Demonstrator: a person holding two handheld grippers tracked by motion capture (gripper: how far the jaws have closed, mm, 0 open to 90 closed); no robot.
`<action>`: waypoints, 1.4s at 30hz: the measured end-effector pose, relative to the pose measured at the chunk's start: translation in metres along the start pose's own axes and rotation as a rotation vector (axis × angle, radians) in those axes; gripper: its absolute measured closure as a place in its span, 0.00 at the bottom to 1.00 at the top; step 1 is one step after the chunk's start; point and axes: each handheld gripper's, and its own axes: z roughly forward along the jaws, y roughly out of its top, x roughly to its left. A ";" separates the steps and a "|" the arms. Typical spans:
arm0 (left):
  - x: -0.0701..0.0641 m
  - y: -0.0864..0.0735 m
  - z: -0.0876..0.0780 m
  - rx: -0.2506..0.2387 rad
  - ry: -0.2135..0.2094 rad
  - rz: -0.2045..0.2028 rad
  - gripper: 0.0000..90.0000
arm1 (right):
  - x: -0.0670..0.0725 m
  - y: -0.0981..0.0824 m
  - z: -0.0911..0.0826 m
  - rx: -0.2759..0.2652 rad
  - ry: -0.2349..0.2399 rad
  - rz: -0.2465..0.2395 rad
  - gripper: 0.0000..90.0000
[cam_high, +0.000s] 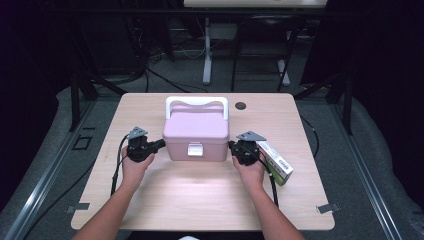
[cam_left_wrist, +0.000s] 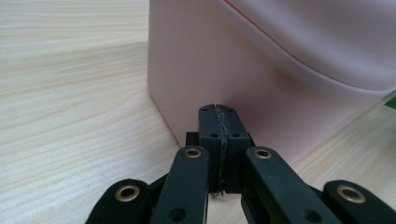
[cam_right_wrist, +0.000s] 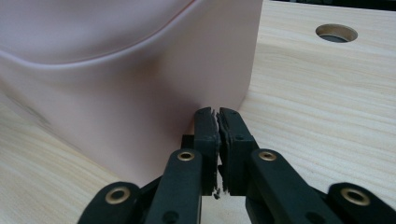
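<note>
A pink lidded box (cam_high: 196, 134) with a white handle (cam_high: 196, 104) and a white front latch (cam_high: 195, 149) stands mid-table. My left gripper (cam_high: 161, 145) is at the box's left side, jaws shut together with nothing between them, tips right at the pink wall (cam_left_wrist: 243, 70). In the left gripper view the left gripper (cam_left_wrist: 219, 110) has its pads pressed flat together. My right gripper (cam_high: 232, 146) is at the box's right side. There the right gripper (cam_right_wrist: 216, 112) is shut too, empty, tips against the pink wall (cam_right_wrist: 121, 102).
A white and green carton (cam_high: 276, 162) lies on the table just right of my right hand. A round cable hole (cam_high: 240, 105) sits behind the box, also the hole (cam_right_wrist: 336, 33) in the right gripper view. Wooden tabletop (cam_high: 200, 195) stretches in front.
</note>
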 end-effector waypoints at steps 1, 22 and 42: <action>-0.001 0.000 0.000 0.001 0.004 -0.002 1.00 | 0.001 0.000 -0.001 0.005 -0.001 -0.001 0.97; -0.009 -0.002 -0.010 0.002 0.004 0.010 1.00 | 0.013 -0.004 -0.009 0.008 -0.046 -0.053 1.00; -0.022 -0.010 -0.025 0.020 0.024 0.054 1.00 | 0.016 -0.010 -0.022 0.035 0.001 -0.068 1.00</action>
